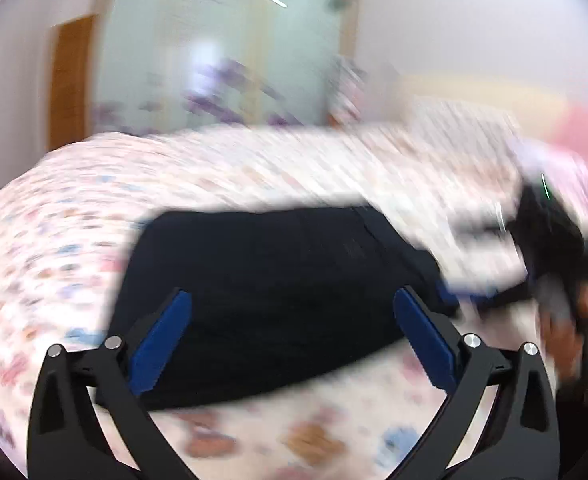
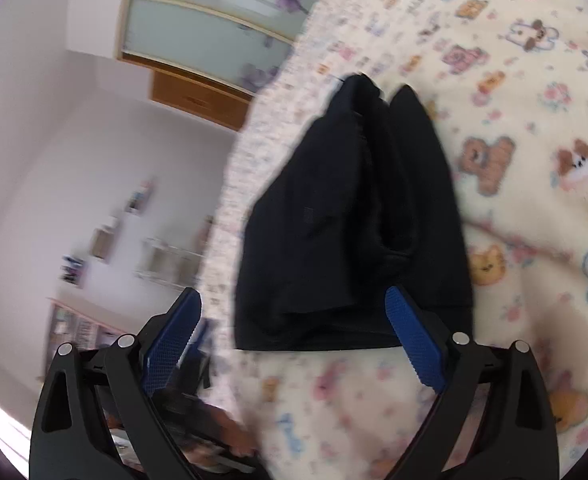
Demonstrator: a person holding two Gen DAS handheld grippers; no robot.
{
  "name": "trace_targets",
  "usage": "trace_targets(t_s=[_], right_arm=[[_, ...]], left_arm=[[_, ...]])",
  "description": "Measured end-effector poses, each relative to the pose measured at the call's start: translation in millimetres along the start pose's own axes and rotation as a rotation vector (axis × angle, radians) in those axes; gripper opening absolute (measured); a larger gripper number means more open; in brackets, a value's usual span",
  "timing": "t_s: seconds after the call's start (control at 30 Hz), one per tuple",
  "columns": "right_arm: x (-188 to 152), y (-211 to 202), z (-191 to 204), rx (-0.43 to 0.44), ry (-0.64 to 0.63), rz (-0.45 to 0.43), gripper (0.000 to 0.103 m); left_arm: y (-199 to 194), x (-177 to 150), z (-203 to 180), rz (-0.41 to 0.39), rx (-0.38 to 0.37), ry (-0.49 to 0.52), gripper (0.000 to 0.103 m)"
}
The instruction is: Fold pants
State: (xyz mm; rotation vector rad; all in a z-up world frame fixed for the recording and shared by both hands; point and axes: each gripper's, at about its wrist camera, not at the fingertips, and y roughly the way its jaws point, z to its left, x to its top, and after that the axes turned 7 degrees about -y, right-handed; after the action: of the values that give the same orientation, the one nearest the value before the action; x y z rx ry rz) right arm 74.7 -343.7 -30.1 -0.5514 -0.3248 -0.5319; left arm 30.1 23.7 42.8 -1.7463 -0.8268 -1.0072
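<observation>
Left claw [image 1: 292,336] wide, empty; right claw [image 2: 294,336] wide, empty too. Black pants [image 2: 354,220] already folded into a compact bundle, lying flat on the patterned blanket [image 2: 534,200] near its edge. Long axis running away from the right claw. Little left, perhaps smoothing.

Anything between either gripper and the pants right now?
Nothing visible. The folded black pants lie on the printed blanket directly ahead of both open grippers: left gripper, right gripper. Only bare blanket lies between. The left wrist view is motion-blurred.
</observation>
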Motion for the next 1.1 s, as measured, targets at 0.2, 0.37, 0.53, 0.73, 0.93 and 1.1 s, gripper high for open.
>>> trace_targets(t_s=[0.2, 0.37, 0.53, 0.73, 0.93, 1.1], right_arm=[[4, 11, 1, -0.095, -0.036, -0.051, 0.095], [4, 23, -1, -0.196, -0.049, -0.089, 0.088], [8, 34, -8, -0.32, -0.077, -0.12, 0.059], [5, 15, 17, -0.209, -0.189, -0.234, 0.034], [-4, -17, 29, -0.127, -0.219, -0.363, 0.033], [-12, 1, -22, -0.289, -0.028, -0.206, 0.033]], left_arm=[[19, -5, 38, -0.02, 0.28, -0.124, 0.101], [18, -12, 52, 0.005, 0.236, -0.221, 0.101], [13, -25, 61, 0.029, 0.205, -0.269, 0.101], [15, -30, 69, 0.05, 0.192, -0.322, 0.101], [13, -31, 72, 0.042, 0.179, -0.339, 0.101], [14, -31, 73, 0.056, 0.184, -0.347, 0.101]])
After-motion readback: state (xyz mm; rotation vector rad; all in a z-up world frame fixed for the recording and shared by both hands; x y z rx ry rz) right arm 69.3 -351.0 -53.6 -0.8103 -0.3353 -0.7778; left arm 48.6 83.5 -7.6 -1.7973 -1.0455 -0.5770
